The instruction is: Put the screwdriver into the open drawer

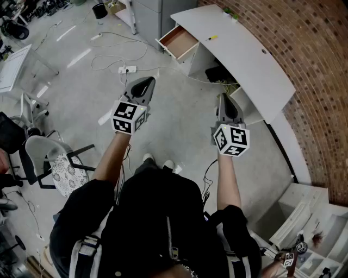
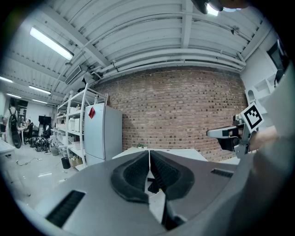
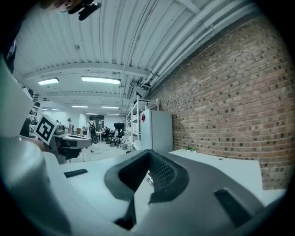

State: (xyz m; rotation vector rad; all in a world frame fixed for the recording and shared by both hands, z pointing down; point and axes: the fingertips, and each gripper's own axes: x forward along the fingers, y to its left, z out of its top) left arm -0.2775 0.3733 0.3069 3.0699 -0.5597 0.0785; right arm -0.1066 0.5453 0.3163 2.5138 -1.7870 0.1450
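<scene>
In the head view a small yellow screwdriver (image 1: 212, 37) lies on the long white desk (image 1: 255, 65) against the brick wall. At the desk's far end the drawer (image 1: 176, 42) stands pulled out, its wooden inside showing with nothing visible in it. I stand on the floor well short of the desk with both grippers held level in front of me. My left gripper (image 1: 145, 82) (image 2: 149, 154) is shut with nothing between its jaws. My right gripper (image 1: 224, 99) (image 3: 148, 154) is also shut and holds nothing. Both are far from the screwdriver.
A power strip (image 1: 128, 69) and loose cables lie on the floor ahead. A chair (image 1: 54, 160) stands at my left, with a white table (image 1: 13, 65) beyond it. Grey cabinets (image 1: 149, 16) stand past the drawer. White shelving (image 1: 315, 228) is at the lower right.
</scene>
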